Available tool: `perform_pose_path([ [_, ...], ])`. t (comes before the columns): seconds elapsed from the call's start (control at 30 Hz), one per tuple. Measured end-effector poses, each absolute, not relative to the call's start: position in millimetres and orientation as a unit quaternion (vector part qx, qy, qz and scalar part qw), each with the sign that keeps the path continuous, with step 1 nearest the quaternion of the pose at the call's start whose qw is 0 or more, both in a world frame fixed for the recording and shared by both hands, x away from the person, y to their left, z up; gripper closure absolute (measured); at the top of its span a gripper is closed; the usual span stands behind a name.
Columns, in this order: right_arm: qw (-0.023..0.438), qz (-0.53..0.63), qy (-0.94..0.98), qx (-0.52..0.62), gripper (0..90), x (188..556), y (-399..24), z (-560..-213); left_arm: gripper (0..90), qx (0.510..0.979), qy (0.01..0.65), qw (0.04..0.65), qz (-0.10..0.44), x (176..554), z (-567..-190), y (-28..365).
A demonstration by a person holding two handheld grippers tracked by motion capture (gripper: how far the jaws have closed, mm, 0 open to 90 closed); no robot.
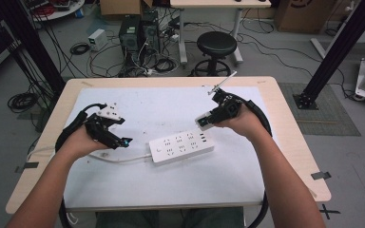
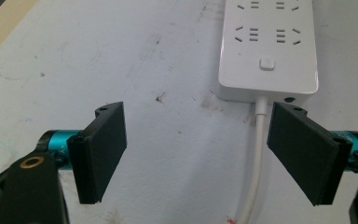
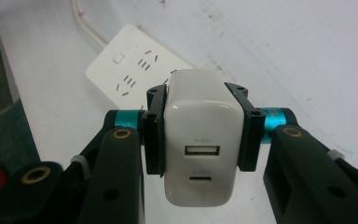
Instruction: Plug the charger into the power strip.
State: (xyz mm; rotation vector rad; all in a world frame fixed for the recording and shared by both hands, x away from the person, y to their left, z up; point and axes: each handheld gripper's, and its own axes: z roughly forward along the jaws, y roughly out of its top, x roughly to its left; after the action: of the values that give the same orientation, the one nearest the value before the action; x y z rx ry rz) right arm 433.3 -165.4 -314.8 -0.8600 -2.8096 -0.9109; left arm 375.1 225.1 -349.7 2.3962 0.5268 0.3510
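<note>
A white power strip (image 1: 182, 146) lies on the white mat in the middle of the table, its cord running off to the left. My right gripper (image 1: 204, 121) hovers just above and right of it, shut on a white USB charger (image 3: 201, 135) whose two ports face the camera; the power strip (image 3: 135, 70) lies beyond it. My left gripper (image 1: 123, 141) rests left of the strip with its jaws wide open and nothing between them. In the left gripper view the power strip (image 2: 268, 44) with its switch end and its cord (image 2: 256, 158) lie ahead, the cord passing between the open jaws of my left gripper (image 2: 205, 149).
The white mat (image 1: 138, 109) covers most of the wooden table (image 1: 290, 142). Beyond the far edge stand a black stool (image 1: 216, 47), computer cases and tangled cables on the floor. A black frame post (image 1: 335, 52) rises at the right.
</note>
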Motion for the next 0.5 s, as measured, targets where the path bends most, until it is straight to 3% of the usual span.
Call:
perform_pose_path([
  [0.07,0.025,-0.261,-0.939,-0.221,63.2,439,-151,-322,19.8,0.914,0.203,0.326,0.133,374,-351,226],
  [0.5,0.021,-0.192,-0.971,-0.142,63.2,450,-119,-332,19.8,0.910,0.211,0.329,0.136,370,-360,237],
])
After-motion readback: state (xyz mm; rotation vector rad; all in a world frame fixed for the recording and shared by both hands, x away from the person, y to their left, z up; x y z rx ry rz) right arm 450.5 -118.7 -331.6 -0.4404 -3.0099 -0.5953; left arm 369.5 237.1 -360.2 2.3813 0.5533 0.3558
